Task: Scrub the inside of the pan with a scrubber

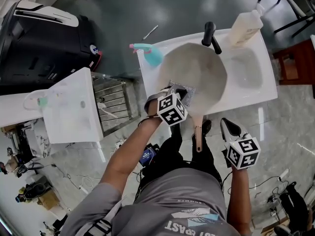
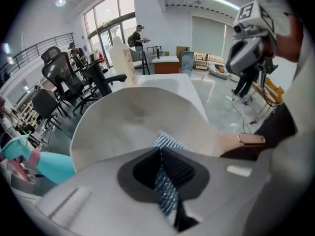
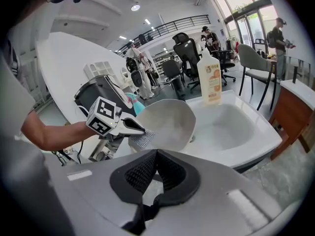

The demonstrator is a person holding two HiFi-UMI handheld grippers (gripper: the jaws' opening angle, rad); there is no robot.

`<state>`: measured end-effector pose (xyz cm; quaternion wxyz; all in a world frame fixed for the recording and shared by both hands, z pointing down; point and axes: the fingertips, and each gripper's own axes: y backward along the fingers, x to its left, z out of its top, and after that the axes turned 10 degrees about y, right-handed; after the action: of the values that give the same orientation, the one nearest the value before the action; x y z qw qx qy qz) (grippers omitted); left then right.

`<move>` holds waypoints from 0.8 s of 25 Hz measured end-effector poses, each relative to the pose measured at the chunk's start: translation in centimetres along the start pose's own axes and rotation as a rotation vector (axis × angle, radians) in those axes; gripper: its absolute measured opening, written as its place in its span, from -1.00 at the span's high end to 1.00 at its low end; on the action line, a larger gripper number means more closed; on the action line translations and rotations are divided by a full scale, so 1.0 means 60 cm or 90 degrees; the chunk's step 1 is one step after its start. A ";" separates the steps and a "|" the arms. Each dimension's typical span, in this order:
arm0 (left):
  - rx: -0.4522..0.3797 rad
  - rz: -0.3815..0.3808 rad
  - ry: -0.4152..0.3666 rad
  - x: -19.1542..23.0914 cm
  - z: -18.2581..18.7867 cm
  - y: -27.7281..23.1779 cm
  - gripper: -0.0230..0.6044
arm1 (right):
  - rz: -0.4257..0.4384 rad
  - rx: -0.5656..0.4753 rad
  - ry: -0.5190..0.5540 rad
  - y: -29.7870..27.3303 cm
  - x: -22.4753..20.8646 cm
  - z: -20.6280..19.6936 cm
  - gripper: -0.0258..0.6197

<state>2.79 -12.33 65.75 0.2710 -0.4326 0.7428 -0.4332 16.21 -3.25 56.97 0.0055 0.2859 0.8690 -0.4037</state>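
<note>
Grey polished flooring is seen around a white table (image 1: 268, 90) with a moulded basin set into its right half. On the left half of this table a round, pale grey metal pan (image 1: 197, 65) is placed, its inside turned upward. Its long brown handle (image 1: 198, 134) is pointed back toward the person, out past the table's near edge. A silvery woven-mesh scrubber (image 1: 188, 96) is clamped between the closed fingers of the left gripper (image 1: 178, 90) and is held at the near edge of the pan's inside, just left of where the handle joins. Whether the mesh is pressed onto the metal cannot be told.

The right gripper (image 1: 225, 126) is held to the right of the handle and apart from it. Its fingers are brought together with nothing between them.

Behind the pan a black tap (image 1: 210, 35) is mounted, and a cream plastic pump bottle (image 1: 246, 26) is stood at the table's far edge beside the basin. A teal spray bottle with a pink trigger (image 1: 149, 53) is laid at the far left corner, just beside the pan.
</note>
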 end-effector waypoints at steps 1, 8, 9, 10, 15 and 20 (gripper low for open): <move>0.004 0.009 -0.001 0.005 -0.005 0.003 0.89 | 0.001 0.002 0.000 -0.002 0.000 -0.001 0.92; 0.012 0.059 0.017 0.054 -0.018 0.001 0.89 | 0.002 0.012 -0.004 -0.009 -0.004 -0.010 0.92; 0.014 0.066 0.016 0.062 -0.017 -0.002 0.89 | 0.002 0.014 -0.005 -0.010 -0.005 -0.012 0.92; 0.017 0.073 0.015 0.071 -0.016 -0.006 0.89 | 0.002 0.015 -0.006 -0.010 -0.006 -0.014 0.92; 0.031 0.110 0.003 0.117 -0.002 -0.034 0.89 | 0.001 0.021 -0.012 -0.010 -0.012 -0.026 0.92; 0.040 0.133 -0.021 0.142 0.023 -0.064 0.89 | -0.005 0.024 -0.021 -0.005 -0.026 -0.036 0.92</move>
<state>1.35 -21.35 68.25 0.3403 -0.3515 0.7653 -0.4183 17.82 -2.67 59.01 0.0129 0.2760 0.8622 -0.4245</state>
